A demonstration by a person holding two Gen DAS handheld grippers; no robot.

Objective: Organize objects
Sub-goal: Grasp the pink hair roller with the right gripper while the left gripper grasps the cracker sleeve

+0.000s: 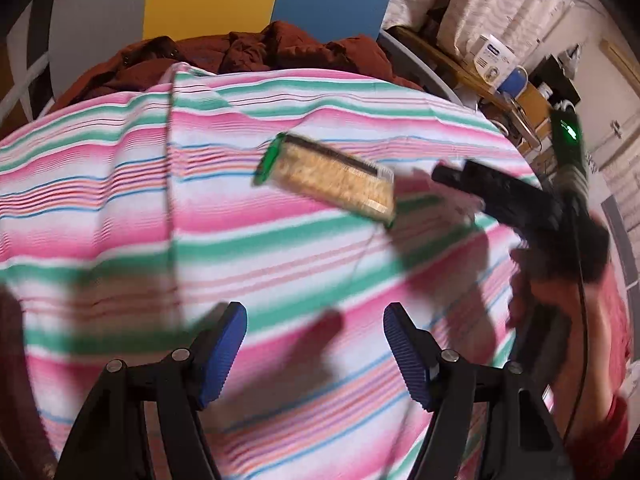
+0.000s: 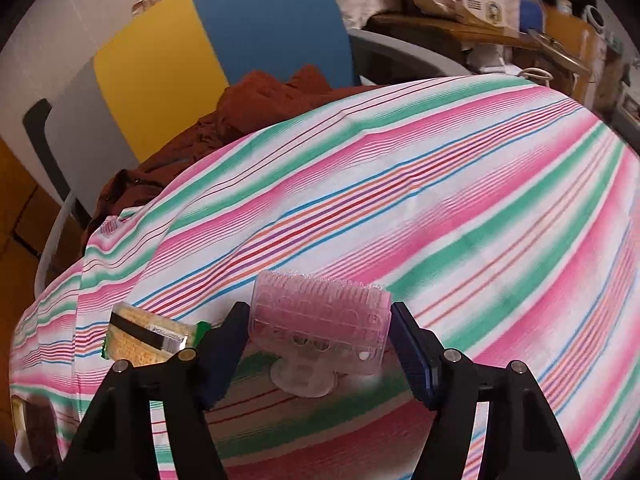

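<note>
- Left gripper (image 1: 315, 354): jaws spread wide, nothing between the blue pads (image 1: 221, 354), hovering above the striped cloth (image 1: 120, 208).
- Right gripper (image 2: 320, 354): closed part-way against both ends of a clear pink plastic holder (image 2: 320, 324), suction foot underneath just above the striped cloth (image 2: 480, 200).
- Cracker packet (image 1: 328, 178), green-ended, lying flat on the cloth, far of the left gripper and just left of the right gripper; blurred in the left view.
- Same cracker packet (image 2: 148, 338) near-left in the right view.
- Rust-red garment (image 2: 256, 96) bunched at the far edge.
- Yellow and blue chair backs (image 2: 224, 40) beyond; cluttered shelf (image 2: 460, 24) far right.
</note>
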